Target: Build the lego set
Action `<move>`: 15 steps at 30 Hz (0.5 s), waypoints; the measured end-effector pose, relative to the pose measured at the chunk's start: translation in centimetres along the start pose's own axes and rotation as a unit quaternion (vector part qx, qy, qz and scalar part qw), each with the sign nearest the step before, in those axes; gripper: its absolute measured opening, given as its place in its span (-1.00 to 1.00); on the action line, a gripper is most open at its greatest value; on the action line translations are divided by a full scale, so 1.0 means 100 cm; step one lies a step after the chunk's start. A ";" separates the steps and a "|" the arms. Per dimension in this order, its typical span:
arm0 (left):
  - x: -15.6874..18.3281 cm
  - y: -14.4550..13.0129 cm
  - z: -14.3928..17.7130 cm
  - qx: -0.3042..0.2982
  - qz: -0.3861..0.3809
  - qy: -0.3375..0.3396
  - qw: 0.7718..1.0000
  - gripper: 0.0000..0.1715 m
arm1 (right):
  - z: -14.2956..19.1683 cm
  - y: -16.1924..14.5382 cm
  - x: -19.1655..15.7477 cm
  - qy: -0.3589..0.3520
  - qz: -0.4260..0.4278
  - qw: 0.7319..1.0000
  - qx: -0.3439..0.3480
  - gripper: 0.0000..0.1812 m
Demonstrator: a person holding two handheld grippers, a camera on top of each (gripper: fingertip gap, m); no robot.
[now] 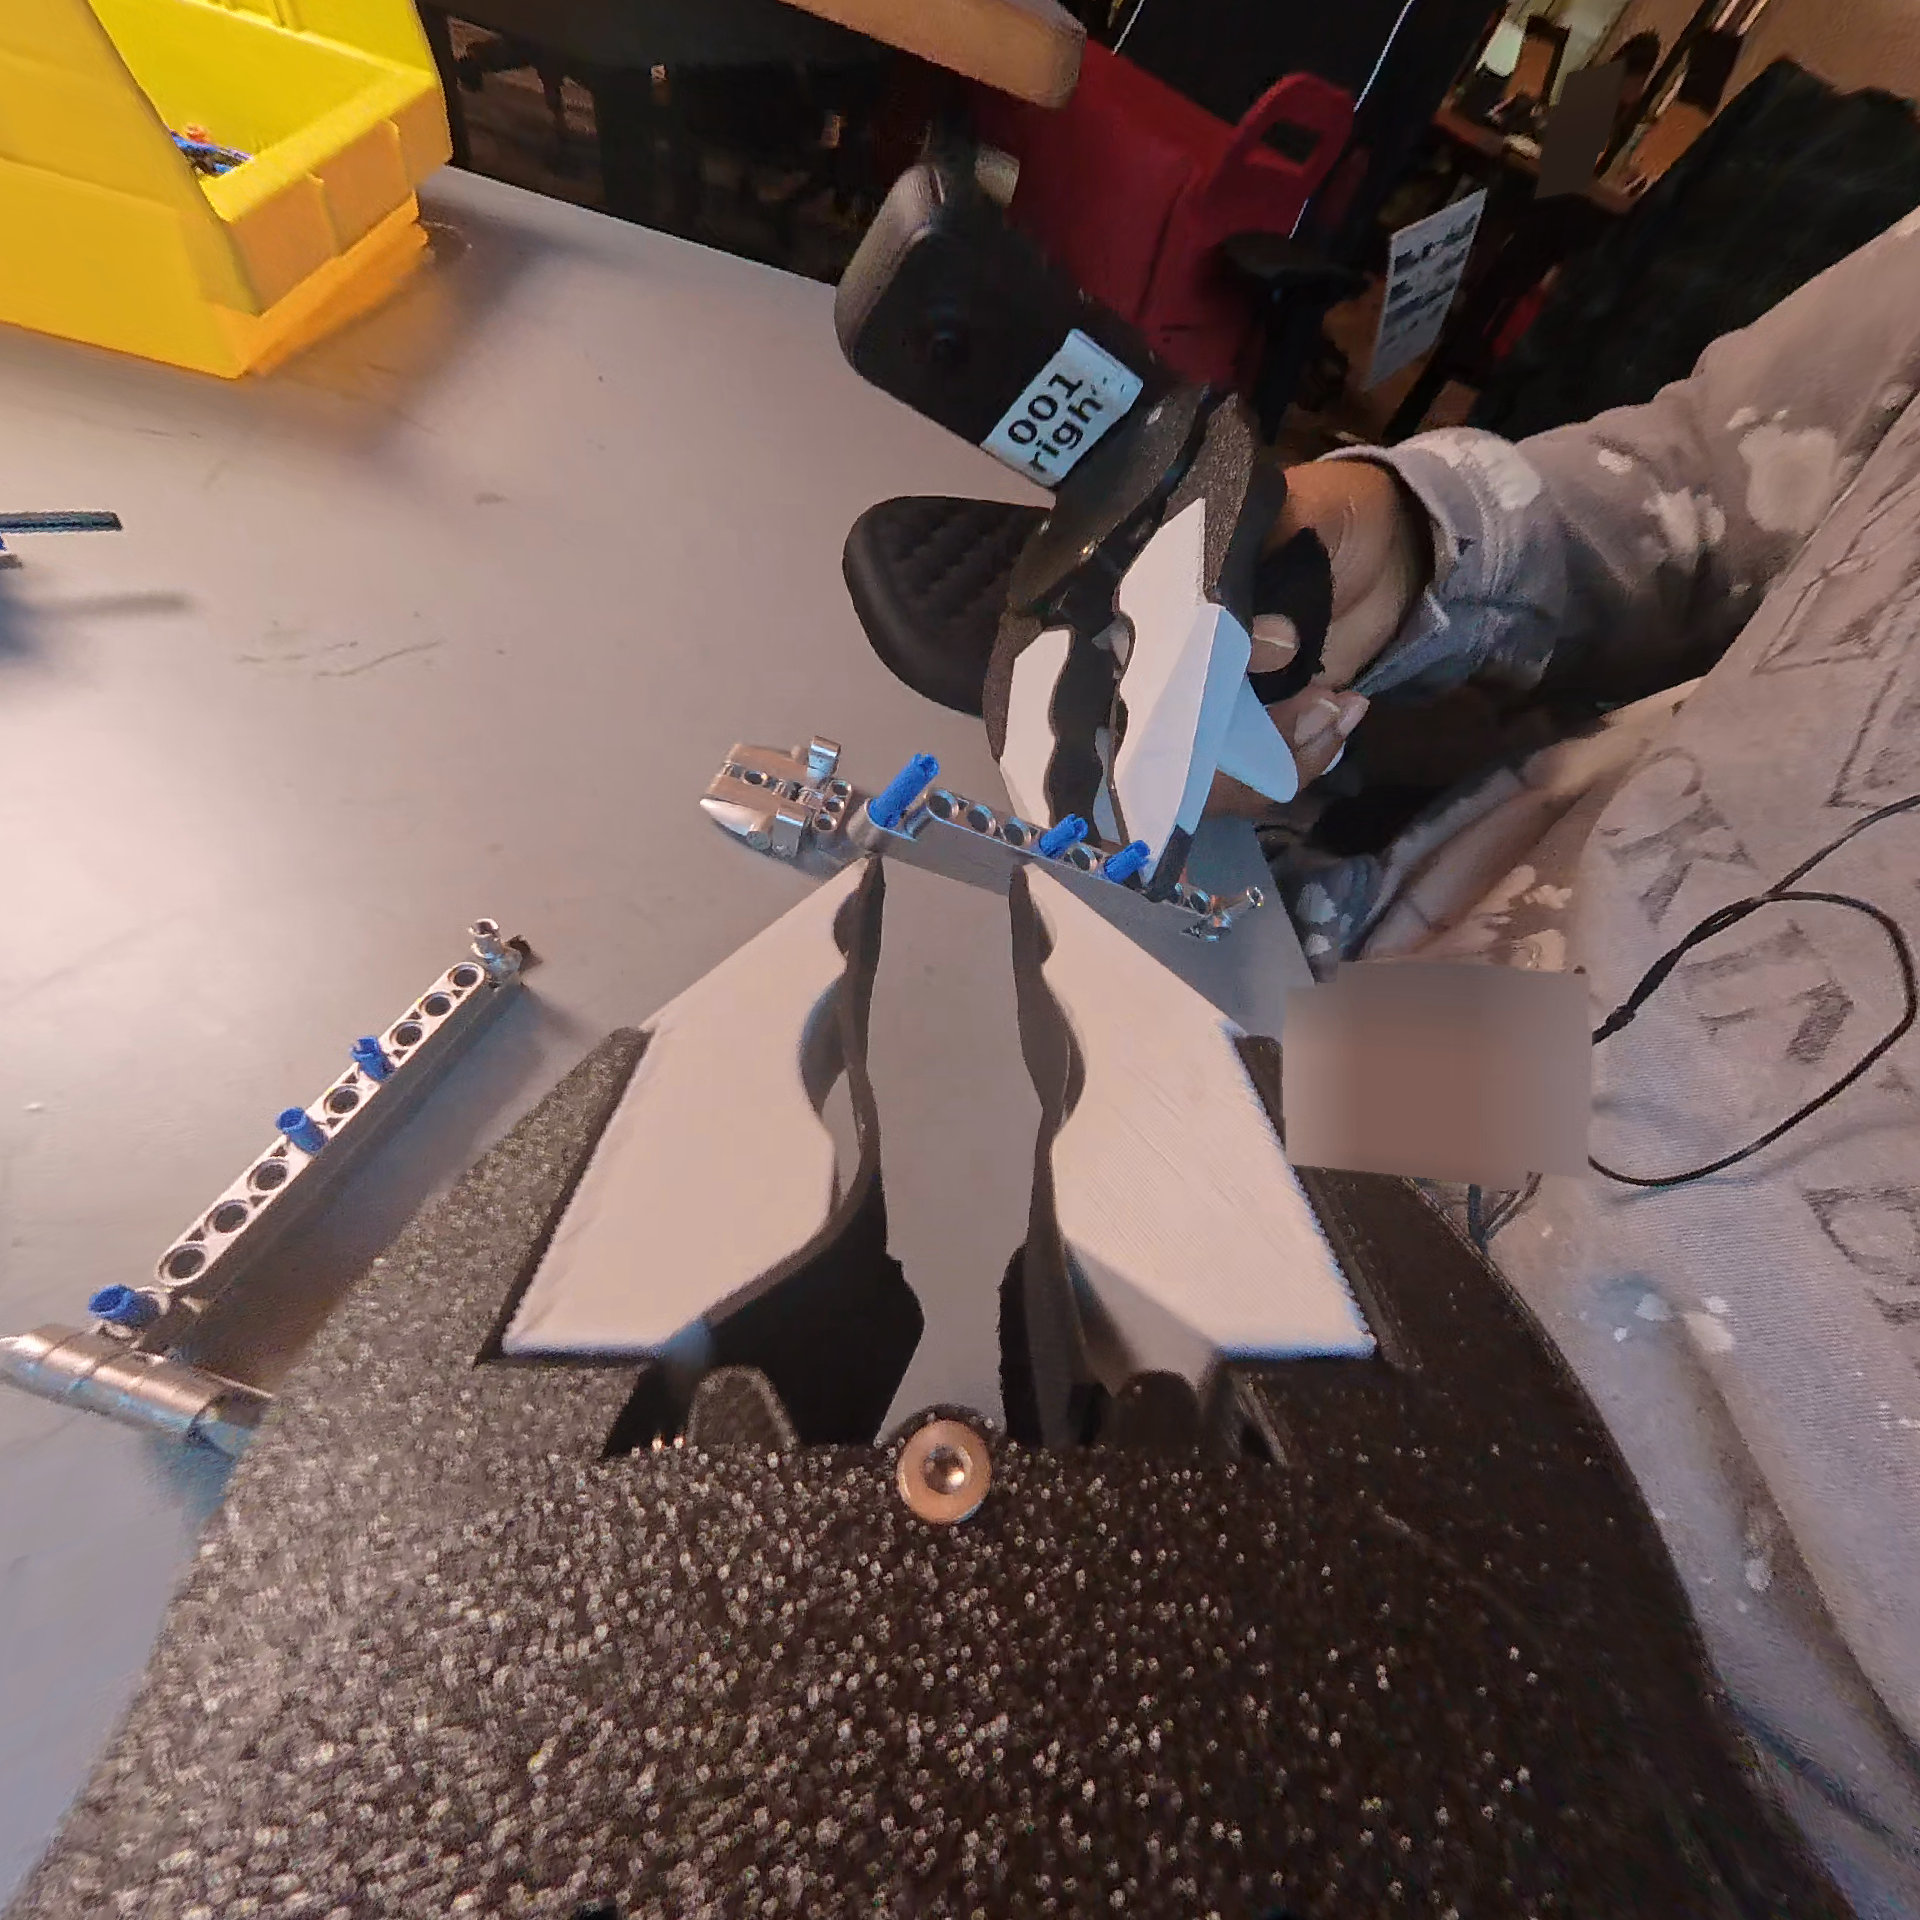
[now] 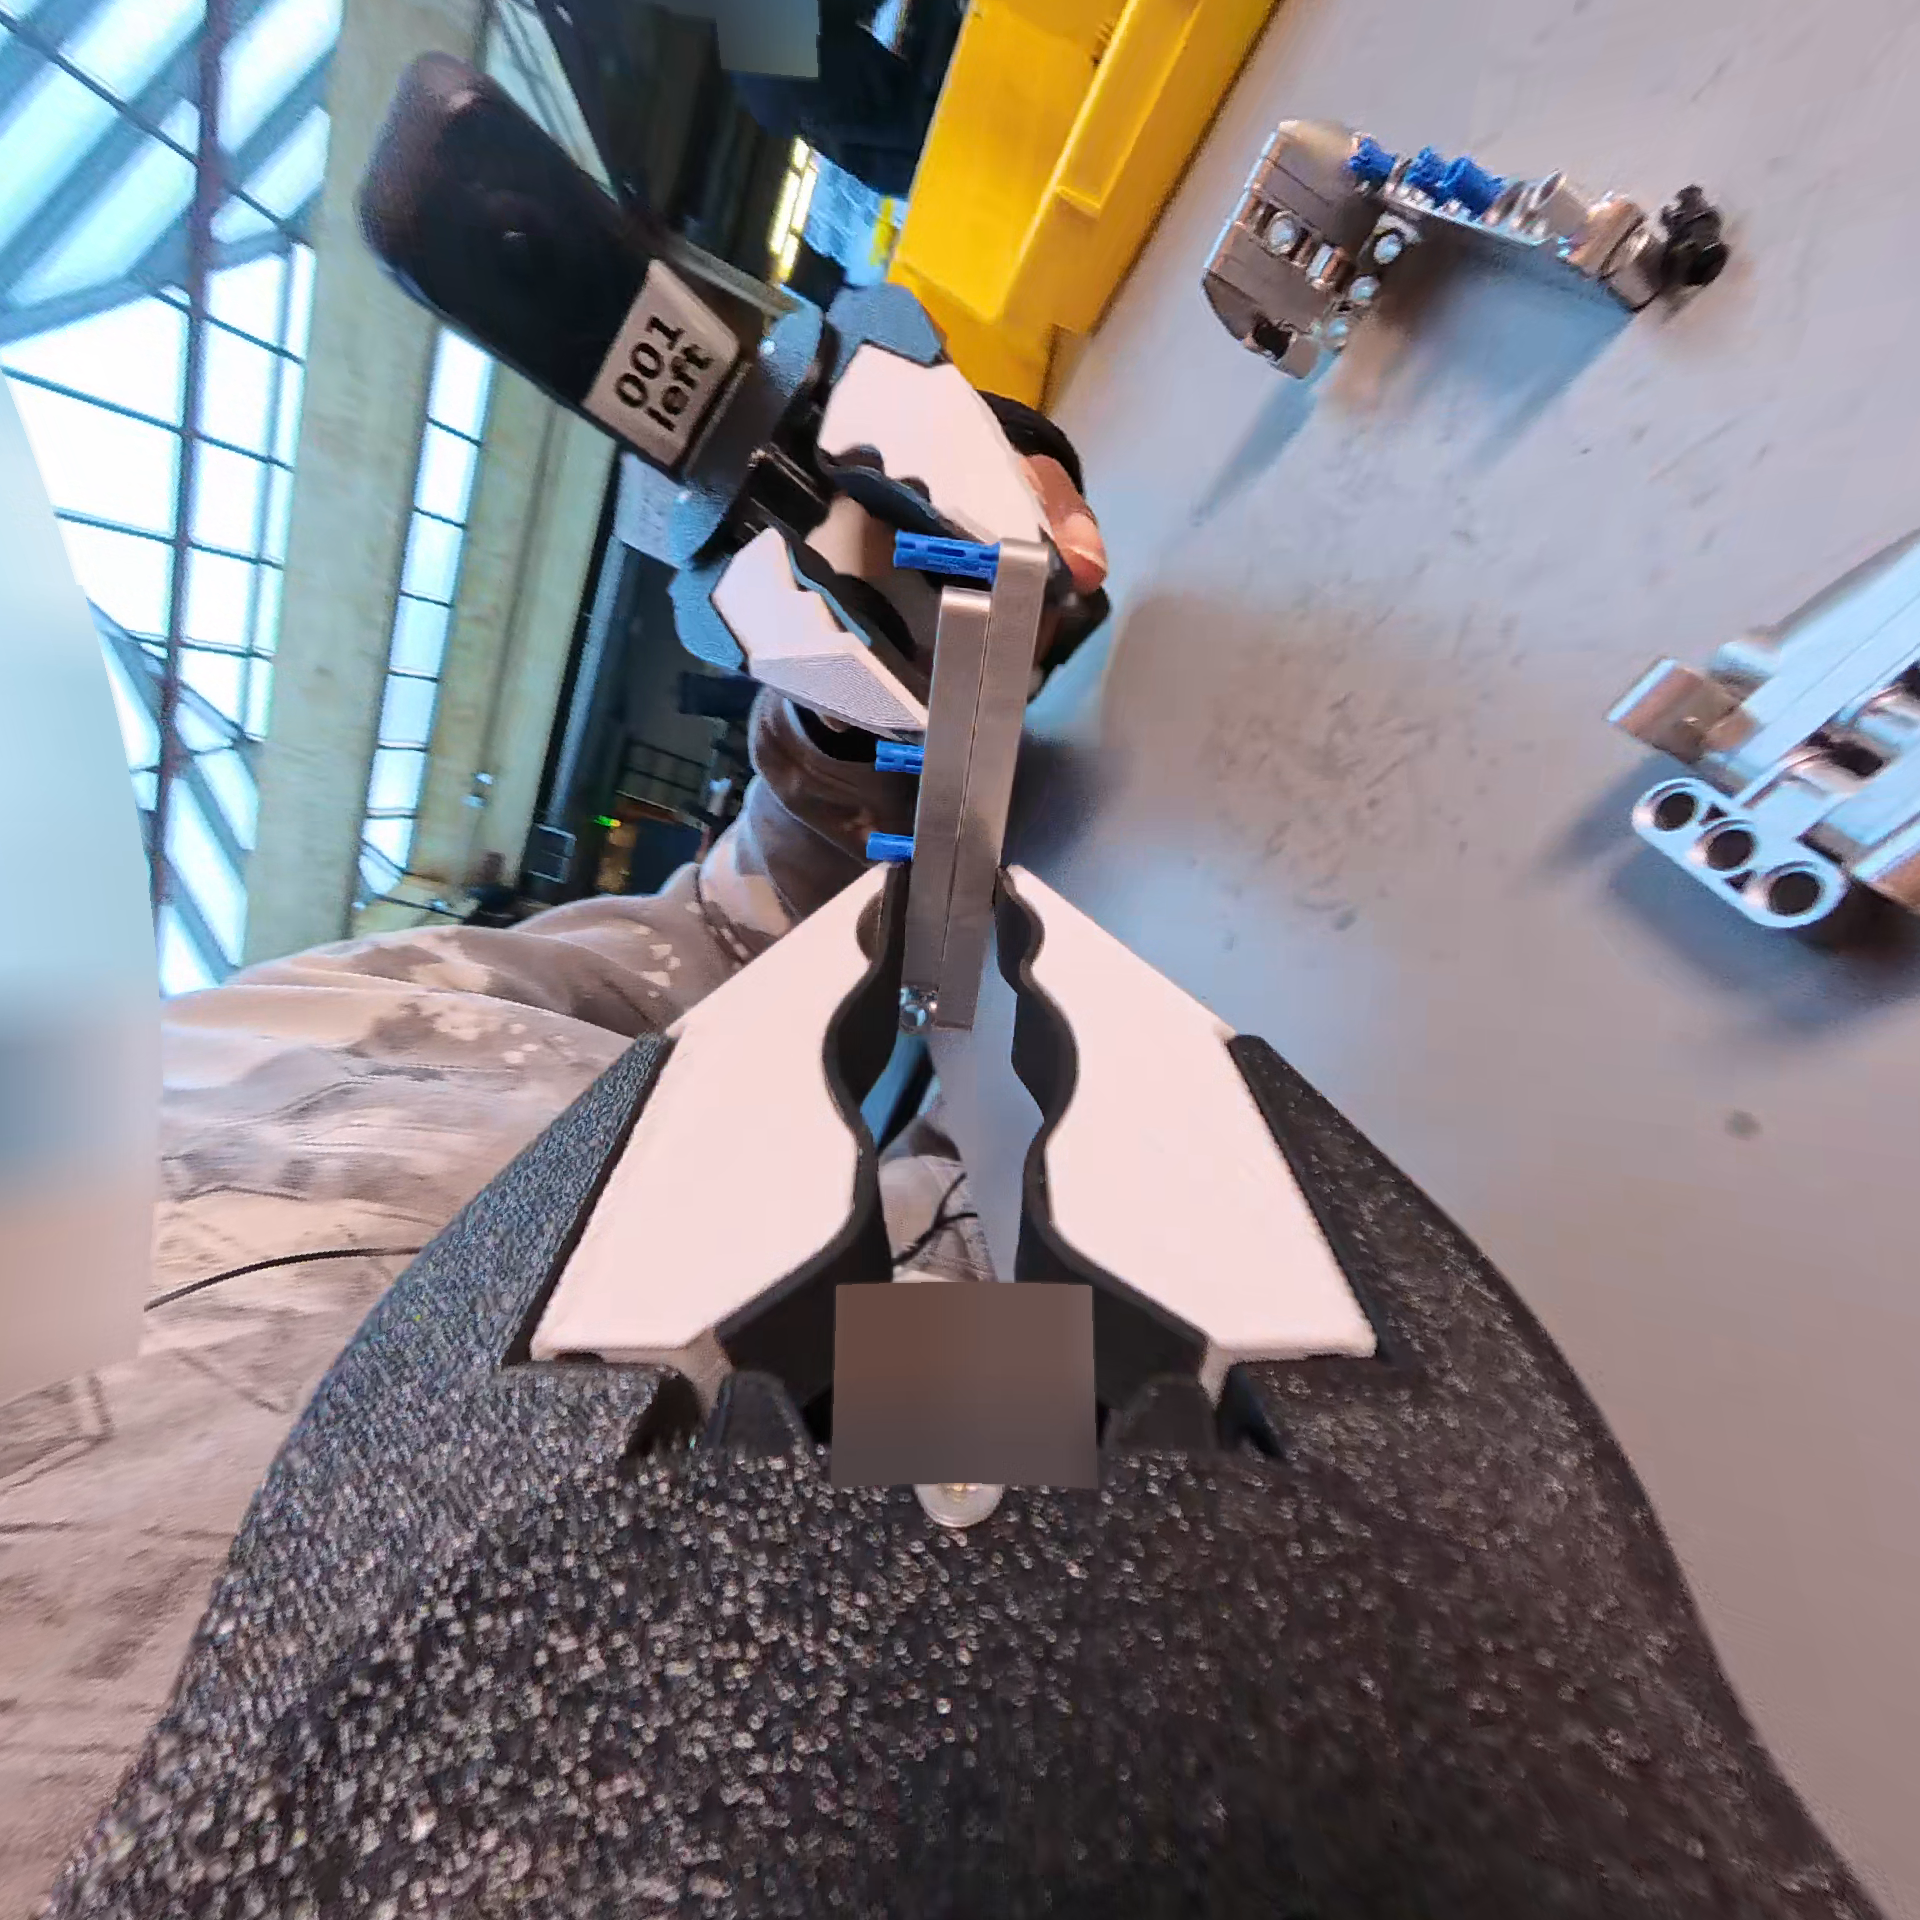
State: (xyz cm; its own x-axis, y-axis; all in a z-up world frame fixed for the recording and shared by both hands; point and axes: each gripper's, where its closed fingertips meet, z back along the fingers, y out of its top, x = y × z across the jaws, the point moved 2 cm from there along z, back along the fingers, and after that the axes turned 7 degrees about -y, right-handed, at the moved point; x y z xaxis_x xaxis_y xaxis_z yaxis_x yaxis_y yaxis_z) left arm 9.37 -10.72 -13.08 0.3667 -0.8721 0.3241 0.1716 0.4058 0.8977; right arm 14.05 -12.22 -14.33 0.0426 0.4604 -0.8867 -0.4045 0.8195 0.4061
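Note:
A silver beam with holes (image 1: pixel 971 821) carries three blue pins (image 1: pixel 1065 834) and hangs above the grey table (image 1: pixel 520 623). My right gripper (image 2: pixel 948 894) is shut on its near end; the beam (image 2: pixel 982 727) stands edge-on between the fingers, with the pins (image 2: pixel 899 756) sticking out to the left. In the left wrist view the right gripper (image 1: pixel 1143 868) comes down from above onto the beam's right end. My left gripper (image 1: pixel 948 878) has its fingers a little apart, with the tips against the beam's other end. In the right wrist view the left gripper (image 2: pixel 977 629) straddles the top pin.
A second holed beam with blue pins (image 1: pixel 332 1132) lies on the table to the left, and it also shows in the right wrist view (image 2: pixel 1403 239). A small silver assembly (image 1: pixel 774 800) sits by the held beam's left end. A yellow bin (image 1: pixel 208 187) stands far left. A person's sleeve (image 1: pixel 1558 540) is on the right. Left and right tips are no more than a few centimetres apart.

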 end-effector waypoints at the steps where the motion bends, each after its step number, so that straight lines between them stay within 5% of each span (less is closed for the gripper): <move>1: 0.001 0.001 0.000 0.009 0.016 -0.014 1.000 -0.72 | 0.000 0.000 -0.002 0.014 -0.008 1.000 0.005 -0.84; 8: 0.010 0.020 0.003 0.097 0.112 -0.106 0.983 -0.59 | -0.003 -0.009 -0.016 0.075 -0.020 0.997 -0.010 -0.84; 15: 0.008 0.013 -0.004 0.063 0.102 -0.085 0.989 -0.76 | -0.005 -0.014 -0.010 0.057 -0.017 0.998 -0.027 -0.84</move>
State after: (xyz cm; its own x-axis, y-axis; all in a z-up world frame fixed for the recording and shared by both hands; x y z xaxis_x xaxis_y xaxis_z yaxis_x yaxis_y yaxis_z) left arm 10.29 -10.83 -11.81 0.2217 -0.8132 0.5380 -0.0087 0.5501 0.8351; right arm 14.16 -14.02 -14.15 -0.0454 0.3889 -0.9202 -0.4527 0.8131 0.3659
